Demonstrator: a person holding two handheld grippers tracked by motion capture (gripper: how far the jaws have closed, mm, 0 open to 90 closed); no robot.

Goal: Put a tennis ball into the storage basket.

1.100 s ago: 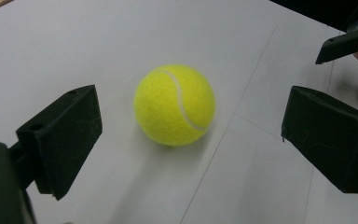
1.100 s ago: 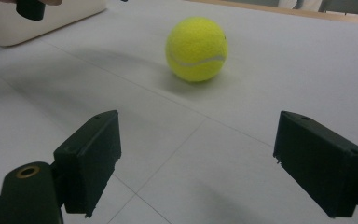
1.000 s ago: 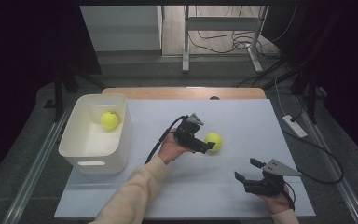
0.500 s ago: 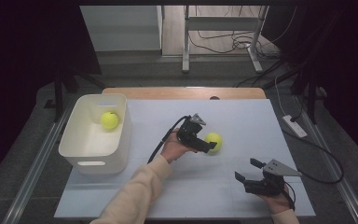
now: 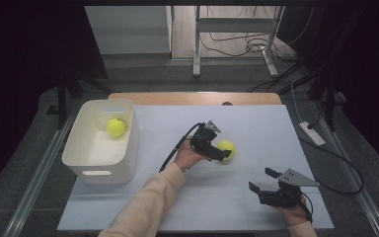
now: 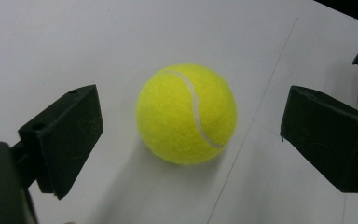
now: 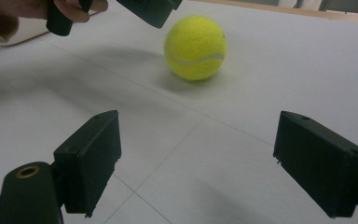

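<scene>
— Far left of the white table [image 5: 256,118], near its left edge?
— White bin [image 5: 84,163], standing close to that edge, with one yellow tennis ball [image 5: 115,127] lying inside, toward the back wall.

— Next along, near the middle of the table?
— Left gripper [image 5: 223,154], held in a hand [image 5: 187,157] coming out of a cream sleeve [image 5: 143,207]. Jaws spread wide, one on each side of a second tennis ball [image 6: 186,113]. Clear gaps between ball and both pads in the left gripper view; no contact, nothing gripped.

— And that ball itself?
— Resting on the table surface, about midway between left and right edges, white seam curving down its face. Seen low across the table in the right gripper view too, with the left gripper just above and beside it.

— Further right?
— Right gripper [image 5: 261,180], near the front right corner, well apart from the ball. Jaws open, bare table between them, nothing held.
</scene>
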